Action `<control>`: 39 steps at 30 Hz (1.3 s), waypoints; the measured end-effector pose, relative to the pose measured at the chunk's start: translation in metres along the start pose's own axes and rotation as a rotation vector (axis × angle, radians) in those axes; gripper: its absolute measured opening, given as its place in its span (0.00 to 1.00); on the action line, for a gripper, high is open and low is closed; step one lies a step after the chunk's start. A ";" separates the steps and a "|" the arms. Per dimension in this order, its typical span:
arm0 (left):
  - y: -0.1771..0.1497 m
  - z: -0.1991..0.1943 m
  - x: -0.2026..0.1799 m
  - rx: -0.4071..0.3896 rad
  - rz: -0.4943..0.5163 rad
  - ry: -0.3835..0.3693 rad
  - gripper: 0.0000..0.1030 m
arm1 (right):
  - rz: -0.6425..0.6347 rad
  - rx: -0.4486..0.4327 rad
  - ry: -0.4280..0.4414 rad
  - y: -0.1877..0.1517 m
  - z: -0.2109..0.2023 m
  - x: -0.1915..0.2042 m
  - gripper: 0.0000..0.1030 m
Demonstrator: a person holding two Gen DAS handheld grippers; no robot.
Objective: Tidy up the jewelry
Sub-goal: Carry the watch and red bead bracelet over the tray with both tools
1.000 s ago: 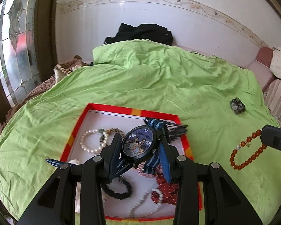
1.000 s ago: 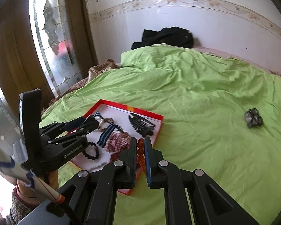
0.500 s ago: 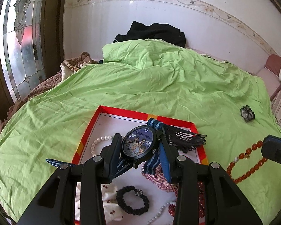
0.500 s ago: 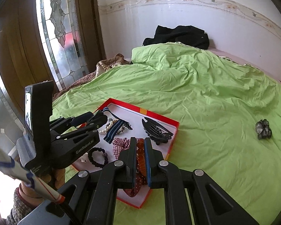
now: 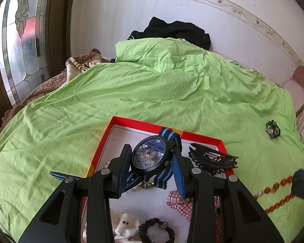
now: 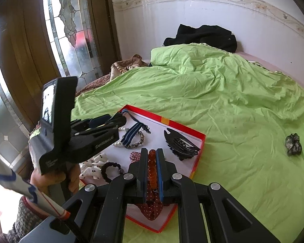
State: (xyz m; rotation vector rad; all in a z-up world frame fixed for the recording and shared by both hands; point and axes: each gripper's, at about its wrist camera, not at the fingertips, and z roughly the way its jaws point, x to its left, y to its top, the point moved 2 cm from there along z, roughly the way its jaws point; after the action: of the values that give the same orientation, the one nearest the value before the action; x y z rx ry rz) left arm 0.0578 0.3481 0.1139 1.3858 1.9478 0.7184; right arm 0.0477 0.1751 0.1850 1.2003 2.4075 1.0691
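Wrinkled lime-green cotton bedsheet (image 5: 172,93) spreads ahead of both tools. Shallow red-rimmed white cardboard tray (image 6: 200,139) sits under them. Left tool (image 5: 152,160) clamps a round black cartoon-dial watch with blue striped woven strap (image 5: 149,156), held above the tray. Right tool (image 6: 152,162) pinches a glossy amber-orange round-bead string (image 6: 152,166) over the tray's near edge. Black plastic toothed hair claw (image 6: 180,144) lies just ahead-right of the right tool. Only the right view shows the hand (image 6: 50,177) gripping the left tool.

Green bedsheet (image 5: 152,93) rumpled — black garment (image 5: 176,30) by wall; stained-glass window (image 6: 71,20).
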 end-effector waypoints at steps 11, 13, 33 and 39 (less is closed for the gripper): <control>0.009 0.023 0.015 0.045 -0.050 -0.050 0.36 | -0.015 0.012 0.045 0.001 0.009 0.012 0.08; 0.009 0.018 0.015 0.037 -0.052 -0.062 0.36 | -0.014 0.014 0.050 0.001 0.011 0.013 0.08; -0.019 -0.057 0.016 -0.007 -0.017 -0.130 0.36 | -0.009 0.004 0.018 0.018 0.026 0.007 0.08; -0.035 -0.053 0.014 0.056 0.007 -0.099 0.36 | 0.012 0.023 -0.005 0.034 0.046 -0.002 0.08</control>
State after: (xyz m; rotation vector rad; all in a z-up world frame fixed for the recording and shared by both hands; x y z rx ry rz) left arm -0.0074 0.3477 0.1202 1.4356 1.8993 0.5909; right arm 0.0926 0.2099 0.1766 1.2252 2.4178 1.0435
